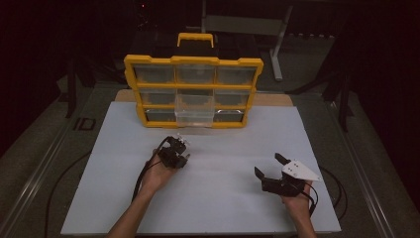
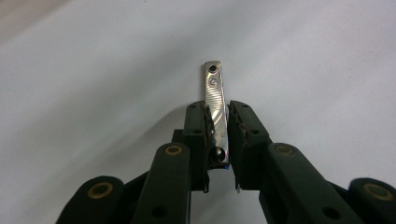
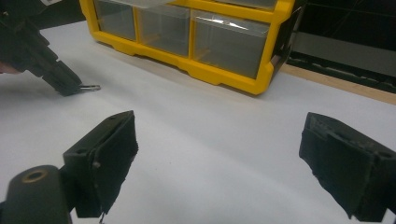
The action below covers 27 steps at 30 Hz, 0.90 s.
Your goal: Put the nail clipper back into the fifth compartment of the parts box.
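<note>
A small metal nail clipper [image 2: 215, 100] lies on the white table top [image 2: 93, 93], its far end sticking out past the jaws. My left gripper [image 2: 218, 111] is shut on it, both pads against its sides. In the high view that gripper [image 1: 180, 145] sits left of centre, just in front of the drawer cabinet. The right gripper view shows it at the left [image 3: 60, 77], tilted down, with the clipper's tip [image 3: 91, 87] poking out on the surface. My right gripper [image 1: 268, 164] rests at the right front, open, nothing between its pads [image 3: 109, 158].
A yellow drawer cabinet [image 1: 193, 61] with clear drawers stands at the back of the white board [image 1: 99, 198]; its frame [image 3: 224, 77] is near in the right gripper view. One clear drawer [image 1: 194, 113] in the middle column is pulled out toward me. Cables trail from both grippers.
</note>
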Each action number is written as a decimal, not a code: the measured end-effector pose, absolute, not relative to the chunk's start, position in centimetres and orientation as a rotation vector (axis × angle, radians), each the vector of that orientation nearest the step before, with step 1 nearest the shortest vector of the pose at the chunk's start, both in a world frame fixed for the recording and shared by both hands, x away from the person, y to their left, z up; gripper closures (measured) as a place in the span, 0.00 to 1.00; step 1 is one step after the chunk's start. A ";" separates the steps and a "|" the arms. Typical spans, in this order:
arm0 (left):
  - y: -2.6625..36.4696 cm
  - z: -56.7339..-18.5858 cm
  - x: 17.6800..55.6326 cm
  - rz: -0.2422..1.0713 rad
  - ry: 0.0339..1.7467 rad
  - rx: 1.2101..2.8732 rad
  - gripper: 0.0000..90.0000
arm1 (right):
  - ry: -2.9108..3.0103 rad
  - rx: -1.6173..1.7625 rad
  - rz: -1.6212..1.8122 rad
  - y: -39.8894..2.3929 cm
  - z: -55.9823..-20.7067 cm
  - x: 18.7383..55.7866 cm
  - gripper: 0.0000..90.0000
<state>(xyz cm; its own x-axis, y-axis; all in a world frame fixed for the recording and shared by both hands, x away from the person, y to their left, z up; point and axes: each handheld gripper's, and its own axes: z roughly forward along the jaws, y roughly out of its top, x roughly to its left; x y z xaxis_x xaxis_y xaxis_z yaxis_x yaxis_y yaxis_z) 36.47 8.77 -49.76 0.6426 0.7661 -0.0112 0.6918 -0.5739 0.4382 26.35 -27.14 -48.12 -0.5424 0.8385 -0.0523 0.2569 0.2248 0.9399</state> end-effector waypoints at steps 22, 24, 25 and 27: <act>9.3 -49.5 37.0 0.171 1.109 2.530 0.89 | 1.946 1.006 1.327 -27.0 -48.2 26.4 0.12; 9.4 -49.5 37.0 0.165 1.105 2.523 0.89 | 1.946 1.007 1.327 -27.0 -48.2 26.4 0.12; 9.5 -49.4 37.0 0.168 1.103 2.521 0.89 | 1.947 1.007 1.328 -27.0 -48.2 26.4 0.12; 9.5 -49.5 37.0 0.191 1.100 2.516 0.89 | 1.947 1.008 1.329 -27.0 -48.2 26.4 0.12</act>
